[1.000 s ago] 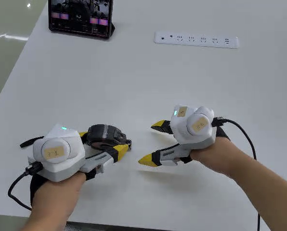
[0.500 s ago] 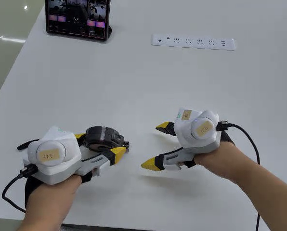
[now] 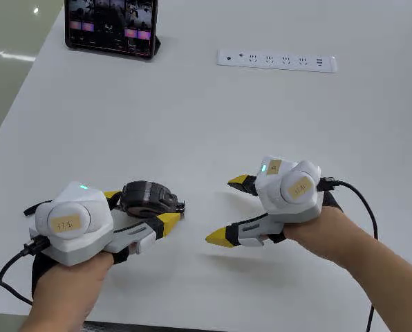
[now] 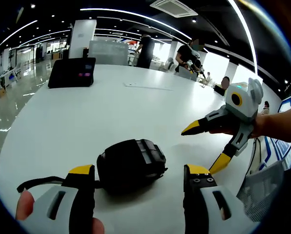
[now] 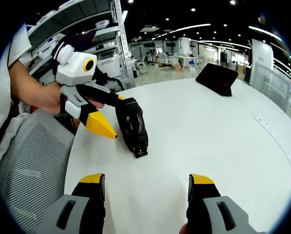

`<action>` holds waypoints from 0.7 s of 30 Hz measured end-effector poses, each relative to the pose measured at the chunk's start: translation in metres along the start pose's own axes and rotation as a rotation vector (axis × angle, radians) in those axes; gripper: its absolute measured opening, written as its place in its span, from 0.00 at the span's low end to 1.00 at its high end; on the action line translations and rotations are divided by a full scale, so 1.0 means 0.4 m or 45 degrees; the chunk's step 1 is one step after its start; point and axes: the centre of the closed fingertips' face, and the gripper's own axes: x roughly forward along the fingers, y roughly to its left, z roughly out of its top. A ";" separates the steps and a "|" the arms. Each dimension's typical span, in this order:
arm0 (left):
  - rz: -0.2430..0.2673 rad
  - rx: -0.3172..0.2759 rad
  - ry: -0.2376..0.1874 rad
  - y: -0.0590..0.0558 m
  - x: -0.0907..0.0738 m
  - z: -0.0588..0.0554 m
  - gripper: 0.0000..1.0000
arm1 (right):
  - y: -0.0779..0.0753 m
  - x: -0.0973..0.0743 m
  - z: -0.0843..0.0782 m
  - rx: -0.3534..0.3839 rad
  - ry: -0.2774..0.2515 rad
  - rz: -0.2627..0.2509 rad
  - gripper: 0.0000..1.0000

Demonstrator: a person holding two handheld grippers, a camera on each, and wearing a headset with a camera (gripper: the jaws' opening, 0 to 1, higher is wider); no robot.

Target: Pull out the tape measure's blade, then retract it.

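Observation:
The black tape measure (image 3: 147,199) lies on the white table (image 3: 192,124), its blade drawn in. My left gripper (image 3: 142,208) is open, with one yellow-tipped jaw on each side of the case. In the left gripper view a gap shows between the tape measure (image 4: 131,163) and each jaw of my left gripper (image 4: 139,169). My right gripper (image 3: 229,210) is open and empty, a short way right of the case and pointing at it. In the right gripper view the tape measure (image 5: 133,124) lies ahead of my right gripper (image 5: 147,178), beside the left gripper (image 5: 117,114).
A dark tablet (image 3: 113,28) stands at the table's far left. A white power strip (image 3: 276,61) lies at the far right. The near table edge runs just below my hands. A grey mesh chair (image 5: 28,165) sits beside the table.
My left gripper has drawn back slightly to the left, jaws still around the case. The right gripper has drifted a little right and nearer to me. The tape measure has stayed put.

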 end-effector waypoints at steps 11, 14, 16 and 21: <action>-0.019 0.028 0.007 -0.001 0.000 -0.003 0.77 | -0.002 -0.027 -0.013 0.005 -0.009 -0.025 0.69; -0.024 0.035 0.007 0.000 -0.002 -0.003 0.79 | -0.001 -0.035 -0.010 0.008 -0.019 -0.032 0.69; -0.026 0.042 0.009 0.002 -0.004 -0.004 0.80 | -0.002 -0.039 -0.008 0.010 -0.027 -0.039 0.69; -0.027 0.056 0.016 0.004 -0.010 -0.007 0.80 | 0.000 -0.053 -0.004 0.019 -0.046 -0.051 0.71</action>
